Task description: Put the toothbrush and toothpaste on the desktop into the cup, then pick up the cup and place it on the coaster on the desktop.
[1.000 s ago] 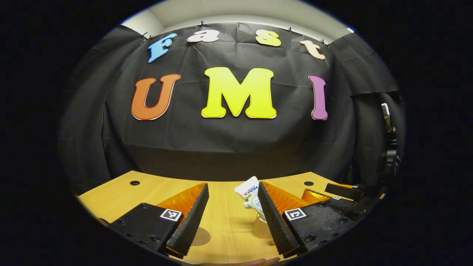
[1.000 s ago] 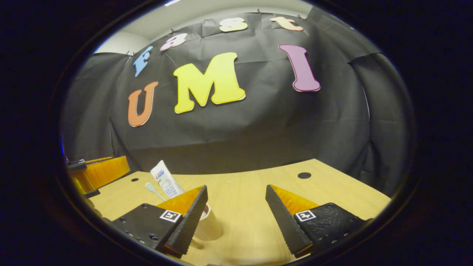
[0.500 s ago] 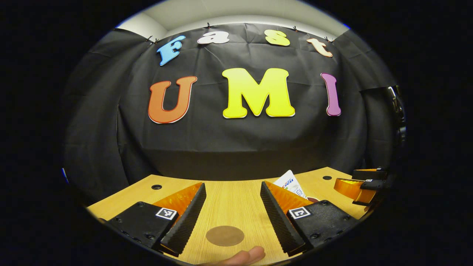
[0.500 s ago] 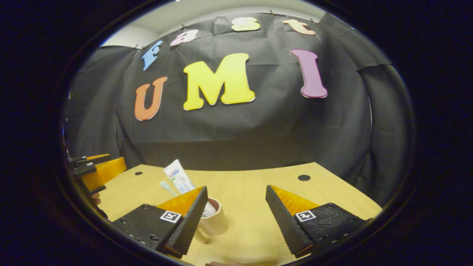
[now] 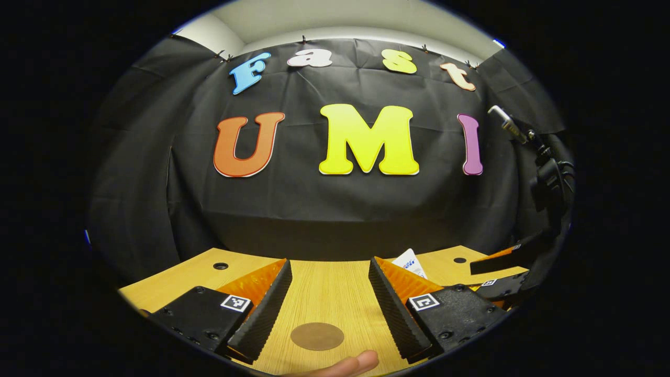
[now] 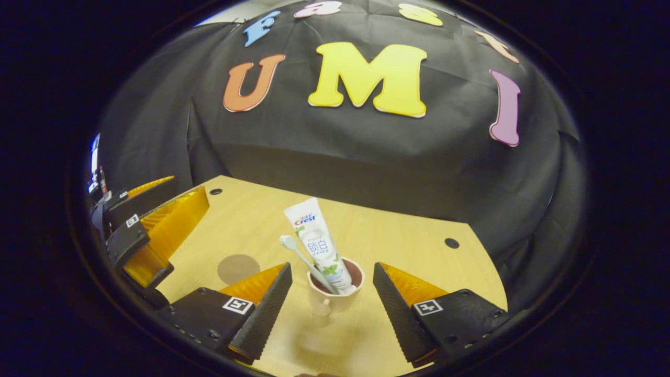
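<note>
A pale cup [image 6: 330, 296] stands on the wooden desktop [image 6: 398, 241] in the right gripper view, with a white toothpaste tube [image 6: 316, 241] and a toothbrush [image 6: 301, 256] leaning out of it. My right gripper [image 6: 331, 327] is open, its fingers on either side of the cup and apart from it. A round brown coaster [image 5: 317, 336] lies between the fingers of my open left gripper [image 5: 327, 327]; the coaster [image 6: 238, 268] lies left of the cup. The tube's top [image 5: 411, 262] peeks past my left gripper's right finger.
The left gripper [image 6: 146, 230] shows at the left edge of the right gripper view, the right gripper [image 5: 505, 272] at the right edge of the left gripper view. A fingertip [image 5: 345, 364] shows at the bottom. Small round holes [image 6: 451, 243] mark the desktop's far corners.
My right gripper has swung left and tilted down, bringing the cup between its fingers. My left gripper moved left off the cup and now frames the coaster.
</note>
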`<action>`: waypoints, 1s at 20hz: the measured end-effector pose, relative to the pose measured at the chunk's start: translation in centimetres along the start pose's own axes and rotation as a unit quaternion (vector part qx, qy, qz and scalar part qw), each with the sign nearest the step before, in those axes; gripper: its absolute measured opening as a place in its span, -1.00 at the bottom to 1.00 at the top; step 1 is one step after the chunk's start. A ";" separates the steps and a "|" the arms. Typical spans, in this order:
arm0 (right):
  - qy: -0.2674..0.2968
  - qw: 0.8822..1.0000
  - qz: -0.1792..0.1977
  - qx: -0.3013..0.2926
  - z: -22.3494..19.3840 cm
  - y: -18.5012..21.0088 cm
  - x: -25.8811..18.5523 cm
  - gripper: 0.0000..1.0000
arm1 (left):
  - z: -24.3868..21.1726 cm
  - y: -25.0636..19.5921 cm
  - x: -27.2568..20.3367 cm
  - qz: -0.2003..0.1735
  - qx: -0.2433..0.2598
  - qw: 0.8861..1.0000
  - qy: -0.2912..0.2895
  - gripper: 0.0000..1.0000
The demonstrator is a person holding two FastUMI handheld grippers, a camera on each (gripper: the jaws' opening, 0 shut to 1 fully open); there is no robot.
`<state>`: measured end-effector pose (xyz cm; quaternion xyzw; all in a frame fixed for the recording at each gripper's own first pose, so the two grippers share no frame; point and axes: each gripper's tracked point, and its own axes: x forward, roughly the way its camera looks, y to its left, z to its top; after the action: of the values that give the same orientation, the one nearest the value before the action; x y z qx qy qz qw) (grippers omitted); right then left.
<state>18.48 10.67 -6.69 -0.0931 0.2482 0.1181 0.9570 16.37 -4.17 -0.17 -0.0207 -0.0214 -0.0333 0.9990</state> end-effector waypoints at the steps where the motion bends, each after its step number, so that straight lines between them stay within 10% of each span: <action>1: 0.020 1.000 -0.002 0.010 -0.3 -0.1 0.6 0.90 | -0.1 0.1 0.0 0.000 -0.003 1.000 0.001 0.87; 8: 0.162 0.985 -0.035 0.041 -3.9 -0.5 4.0 0.96 | 0.0 0.8 0.1 0.004 -0.012 1.000 0.002 0.87; 20: 0.299 0.953 -0.033 0.045 -9.8 -0.1 5.8 0.38 | 0.0 0.5 -0.1 -0.004 -0.022 1.000 0.002 0.89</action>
<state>18.97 9.30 -18.02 -0.0886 0.5247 0.0423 0.8456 16.29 -3.69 -0.16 -0.0427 -0.0187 -0.0381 0.9982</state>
